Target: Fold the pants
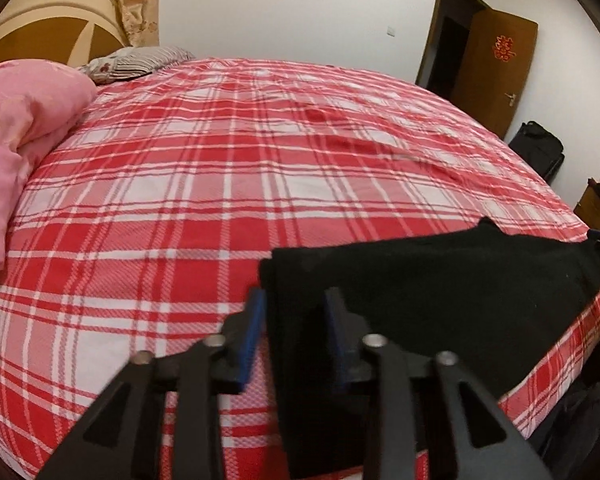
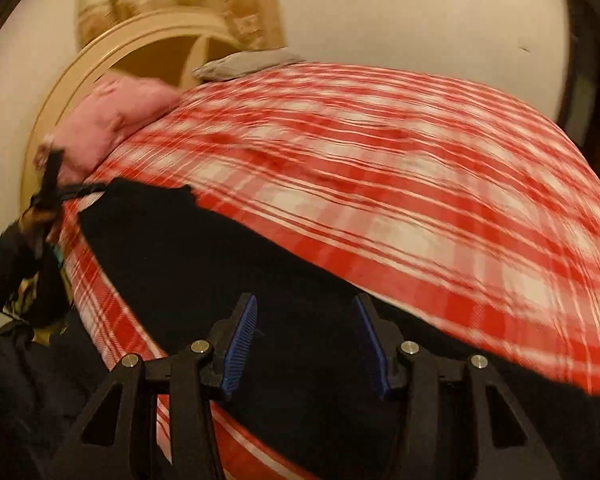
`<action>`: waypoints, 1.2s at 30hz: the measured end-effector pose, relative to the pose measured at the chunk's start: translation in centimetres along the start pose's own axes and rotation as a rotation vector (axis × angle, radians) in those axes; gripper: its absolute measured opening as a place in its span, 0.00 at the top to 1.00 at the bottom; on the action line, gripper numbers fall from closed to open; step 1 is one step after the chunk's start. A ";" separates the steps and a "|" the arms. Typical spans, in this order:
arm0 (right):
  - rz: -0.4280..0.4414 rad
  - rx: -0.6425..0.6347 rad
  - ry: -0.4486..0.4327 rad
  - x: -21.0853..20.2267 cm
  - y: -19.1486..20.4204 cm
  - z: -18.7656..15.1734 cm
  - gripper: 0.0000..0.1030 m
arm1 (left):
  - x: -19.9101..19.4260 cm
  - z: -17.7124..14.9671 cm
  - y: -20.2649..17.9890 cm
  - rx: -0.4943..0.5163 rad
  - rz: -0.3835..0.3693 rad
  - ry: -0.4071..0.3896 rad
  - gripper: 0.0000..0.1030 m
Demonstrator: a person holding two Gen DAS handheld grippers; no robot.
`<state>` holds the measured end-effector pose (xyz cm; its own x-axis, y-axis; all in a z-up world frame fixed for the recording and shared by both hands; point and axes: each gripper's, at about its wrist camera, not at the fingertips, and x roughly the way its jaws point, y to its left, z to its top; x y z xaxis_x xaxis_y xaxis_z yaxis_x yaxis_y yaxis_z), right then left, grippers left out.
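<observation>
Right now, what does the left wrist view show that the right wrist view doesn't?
Left wrist only: the open brown door and a dark bag on the floor. Right wrist only: a dark sleeve at the bed's edge. Both: black pants on the red plaid sheet, pink quilt, and an open claw over the pants.

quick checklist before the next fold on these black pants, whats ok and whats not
1. Pants lying on the bed: ok, near its front edge.
2. Pants flat, no bunching: cannot tell, the fabric is too dark to show wrinkles.
3. Left claw free of the cloth: ok, pads apart with the pants edge between them, not pinched.
4. Right claw free: ok, pads apart above the pants.
5. Clear room on the bed to fold into: ok, the pink quilt and pillow sit at the far end.
6. Right view sharp enough to aim: not ok, blurred.
</observation>
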<state>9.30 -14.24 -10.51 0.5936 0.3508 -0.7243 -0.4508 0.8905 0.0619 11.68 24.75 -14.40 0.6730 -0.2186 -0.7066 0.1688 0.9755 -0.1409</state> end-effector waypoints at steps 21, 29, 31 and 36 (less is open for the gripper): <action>0.099 -0.252 0.149 11.8 10.1 4.3 0.50 | 0.2 1.3 -1.2 0.049 -0.029 0.014 0.88; 0.036 -0.334 0.199 15.0 10.7 3.8 0.82 | 1.3 1.8 0.7 -0.072 -0.112 0.011 0.88; 0.066 -0.335 0.199 14.8 11.1 3.8 0.96 | 1.6 1.8 0.7 -0.079 -0.114 0.017 0.88; 0.038 -0.322 0.160 13.2 11.0 5.5 0.99 | 0.8 2.1 1.2 -0.107 -0.152 -0.009 0.89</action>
<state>15.85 1.74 -15.57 0.4721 0.3093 -0.8255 -0.6723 0.7320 -0.1102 13.93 25.66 -13.61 0.6523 -0.3634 -0.6652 0.1922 0.9282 -0.3186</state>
